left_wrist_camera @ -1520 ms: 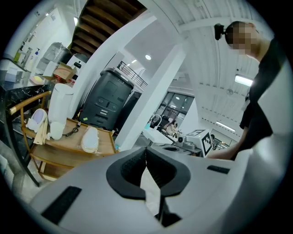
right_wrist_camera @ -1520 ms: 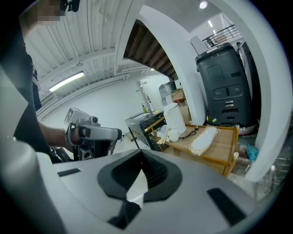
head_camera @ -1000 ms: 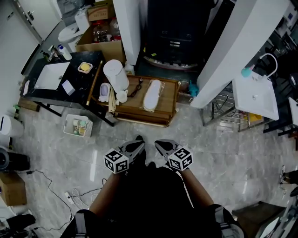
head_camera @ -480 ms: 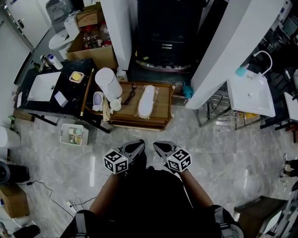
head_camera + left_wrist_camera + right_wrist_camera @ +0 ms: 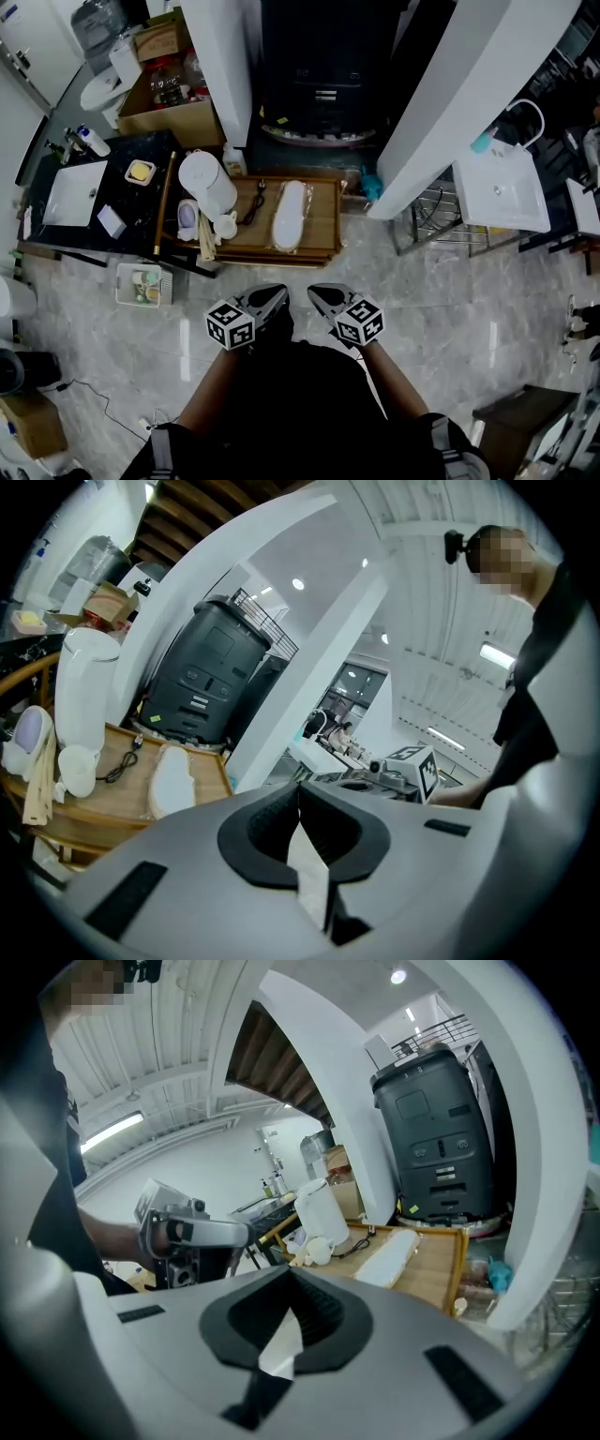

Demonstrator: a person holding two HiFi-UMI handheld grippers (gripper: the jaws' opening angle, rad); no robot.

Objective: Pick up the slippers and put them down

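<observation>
A white slipper (image 5: 288, 214) lies on a low wooden tray (image 5: 322, 231) on the floor ahead of me. Both grippers hover side by side over the marble floor, short of the tray's near edge. My left gripper (image 5: 275, 293) is shut with nothing in it, and my right gripper (image 5: 317, 292) is shut and empty too. In the left gripper view the slipper (image 5: 172, 780) lies ahead and to the left of the closed left gripper (image 5: 300, 797). In the right gripper view the slipper (image 5: 389, 1255) lies ahead and to the right of the closed right gripper (image 5: 291, 1283).
A white cylindrical container (image 5: 206, 183) and a black cable (image 5: 251, 203) share the tray's left side. A black table with a basin (image 5: 84, 187) stands left, a small basket (image 5: 142, 284) on the floor below it. White pillars, a dark machine (image 5: 323, 75), a wire rack (image 5: 431, 225) and a white sink (image 5: 502, 192) ring the area.
The tray with the slipper has come closer to both grippers, and the whole scene has slid to the left. Both grippers stay shut and side by side.
</observation>
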